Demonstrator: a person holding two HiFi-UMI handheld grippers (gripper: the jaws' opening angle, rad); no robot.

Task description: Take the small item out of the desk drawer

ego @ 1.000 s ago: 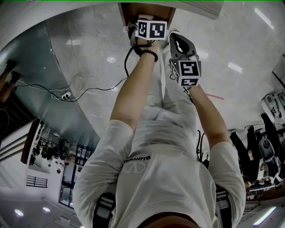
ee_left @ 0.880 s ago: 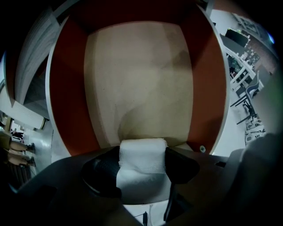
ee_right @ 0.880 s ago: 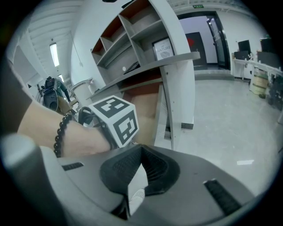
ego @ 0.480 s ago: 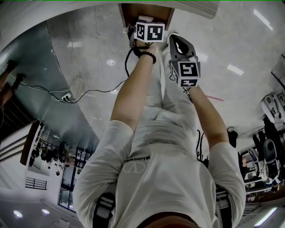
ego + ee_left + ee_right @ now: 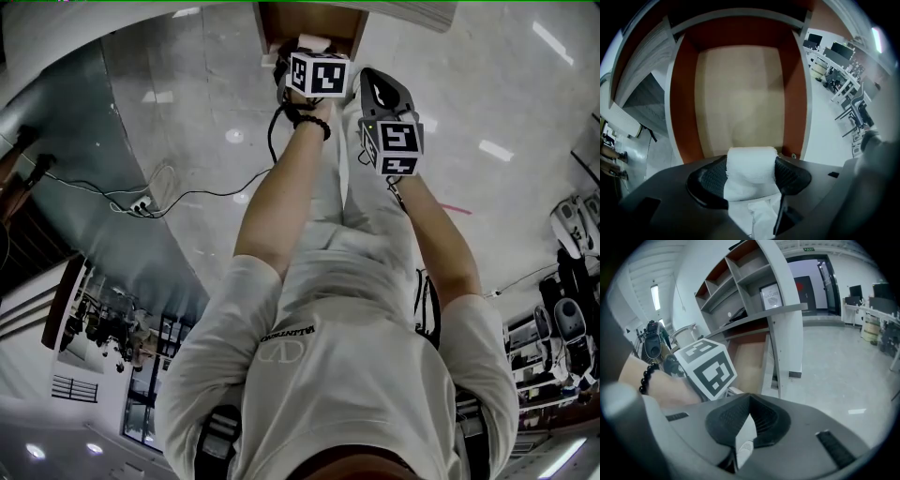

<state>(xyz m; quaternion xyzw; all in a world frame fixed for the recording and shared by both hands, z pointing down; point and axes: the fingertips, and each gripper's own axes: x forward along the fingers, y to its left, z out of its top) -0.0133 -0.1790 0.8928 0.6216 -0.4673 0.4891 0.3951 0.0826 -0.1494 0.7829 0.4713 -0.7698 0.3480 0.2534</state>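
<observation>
A white roll of gauze point(image 5: 751, 161) sits between the pads of my left gripper point(image 5: 750, 176), which is shut on it. The roll hangs over the open desk drawer point(image 5: 738, 93), whose beige floor and red-brown sides hold nothing else that I can see. In the head view the left gripper point(image 5: 305, 49) is at the drawer's point(image 5: 281, 21) front with the roll point(image 5: 312, 42) showing just past its marker cube. My right gripper point(image 5: 373, 80) hovers beside it, to the right of the drawer. Its jaws point(image 5: 749, 404) are shut with nothing between them.
A grey desk top point(image 5: 412, 11) overhangs the drawer, and a shelf unit point(image 5: 740, 282) rises above the desk. A black cable and a power strip point(image 5: 141, 200) lie on the shiny floor to the left. Desks and chairs point(image 5: 839, 70) stand far off.
The left gripper has drawn slightly back from the drawer towards the person, with the gauze roll still in it. The right gripper has barely moved.
</observation>
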